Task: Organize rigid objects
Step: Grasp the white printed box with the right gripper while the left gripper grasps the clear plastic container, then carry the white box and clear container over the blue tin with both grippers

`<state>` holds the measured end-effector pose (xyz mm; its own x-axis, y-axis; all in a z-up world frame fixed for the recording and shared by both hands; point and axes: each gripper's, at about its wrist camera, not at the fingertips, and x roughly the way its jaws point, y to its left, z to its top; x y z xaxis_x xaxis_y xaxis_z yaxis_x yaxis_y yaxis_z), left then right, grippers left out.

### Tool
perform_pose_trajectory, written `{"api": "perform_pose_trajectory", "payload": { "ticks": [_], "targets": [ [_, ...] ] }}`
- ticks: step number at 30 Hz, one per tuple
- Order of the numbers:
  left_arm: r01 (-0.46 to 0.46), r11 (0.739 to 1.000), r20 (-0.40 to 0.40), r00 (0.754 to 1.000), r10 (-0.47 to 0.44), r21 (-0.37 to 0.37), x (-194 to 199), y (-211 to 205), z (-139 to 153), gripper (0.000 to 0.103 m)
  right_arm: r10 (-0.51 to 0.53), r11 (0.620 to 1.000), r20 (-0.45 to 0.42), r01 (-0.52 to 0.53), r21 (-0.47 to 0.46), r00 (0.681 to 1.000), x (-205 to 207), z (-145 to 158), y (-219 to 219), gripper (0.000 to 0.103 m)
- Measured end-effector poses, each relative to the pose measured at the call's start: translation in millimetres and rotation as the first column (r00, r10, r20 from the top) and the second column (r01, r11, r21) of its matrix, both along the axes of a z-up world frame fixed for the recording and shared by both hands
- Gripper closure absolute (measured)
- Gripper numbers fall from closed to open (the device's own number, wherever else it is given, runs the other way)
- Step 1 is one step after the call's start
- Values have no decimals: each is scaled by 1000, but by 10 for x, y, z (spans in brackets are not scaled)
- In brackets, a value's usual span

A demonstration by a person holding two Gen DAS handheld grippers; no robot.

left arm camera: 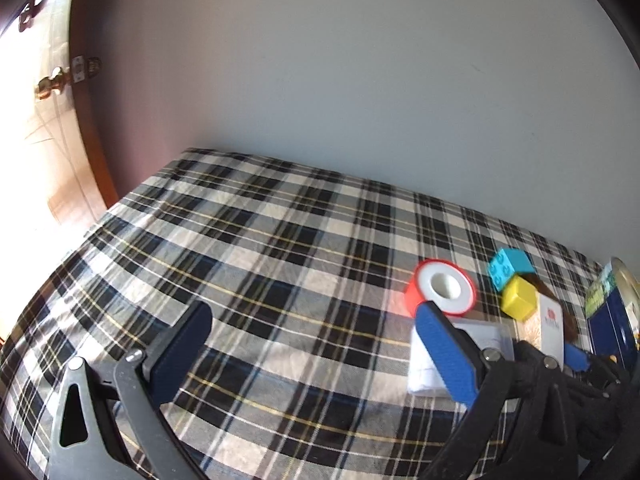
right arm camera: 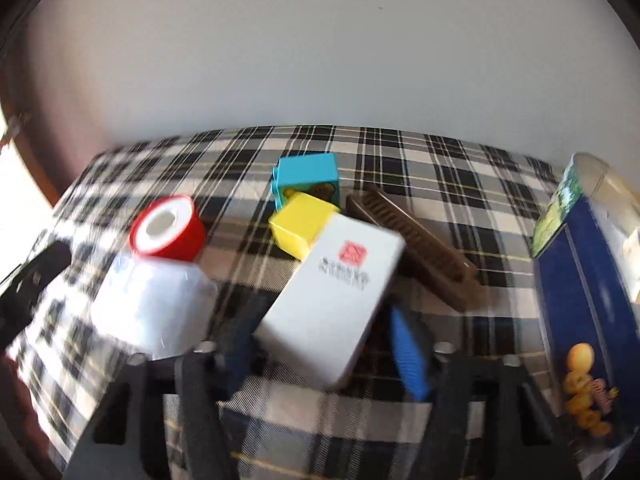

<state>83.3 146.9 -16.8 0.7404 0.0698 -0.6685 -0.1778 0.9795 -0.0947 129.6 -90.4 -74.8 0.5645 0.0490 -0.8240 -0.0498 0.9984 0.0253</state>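
Two tongs: left point(left arm camera: 316, 346) spread wide w/ nothing between, right point(right arm camera: 320, 344) seemingly clamping blurred white box point(right arm camera: 332, 304).

Toy blocks: one cyan plastic block point(right arm camera: 306, 176), one yellow plastic block point(right arm camera: 298, 224). Red tape roll point(right arm camera: 168, 228): one. White cardboard box point(right arm camera: 332, 300): one. Brown comb point(right arm camera: 416, 240): one.

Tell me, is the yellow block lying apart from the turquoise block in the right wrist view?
No, the yellow block lies right against the turquoise block, partly covering its lower front face.
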Motion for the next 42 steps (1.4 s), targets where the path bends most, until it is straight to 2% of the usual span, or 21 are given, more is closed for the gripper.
{"api": "perform_pose_trajectory", "payload": {
  "ticks": [1,6,11,12,17,20,22,23,24,27,30,32,37,42],
  "targets": [
    [30,1000,2,1000,-30,-6,0,-52,-4,0,16,1000,0,-16,-7,1000,-43,2,-38,56],
    [202,978,12,979,-201,-48,-25,-350,1,0,65,998,16,-65,21,998,-334,42,-325,58],
    [292,956,-7,956,-292,-3,-42,-633,-49,0,97,994,108,-101,34,989,-647,201,-601,58],
    [303,953,-17,953,-303,-2,-35,-687,-70,0,93,995,126,-97,29,988,-593,220,-615,58],
    [312,950,-82,947,-311,2,84,-909,-183,1,61,996,179,-72,55,982,-571,339,-677,58],
    [281,959,-143,951,-274,37,178,-985,-253,11,70,996,194,-80,45,979,-627,378,-667,58],
    [284,959,-176,944,-280,-6,228,-958,-307,16,73,996,196,-83,42,978,-681,408,-699,58],
    [281,960,-178,944,-279,-13,227,-936,-312,16,72,995,193,-83,48,979,-729,421,-717,58],
    [277,961,-172,946,-275,-12,214,-922,-306,22,71,995,189,-84,61,979,-731,422,-724,58],
    [270,963,-166,949,-269,-17,200,-905,-296,22,68,993,191,-84,78,979,-750,434,-727,58],
    [263,963,-144,953,-268,-55,170,-826,-280,22,65,994,219,-82,73,974,-780,473,-745,58],
    [253,963,-99,960,-261,-89,97,-759,-237,22,62,993,242,-84,81,968,-798,503,-758,58],
    [202,977,47,979,-199,-70,-156,-767,-42,22,55,992,324,-89,92,944,-886,636,-798,58],
    [187,982,144,973,-179,-41,-297,-861,82,22,67,989,400,-114,95,914,-995,778,-847,58]
  ]
}}
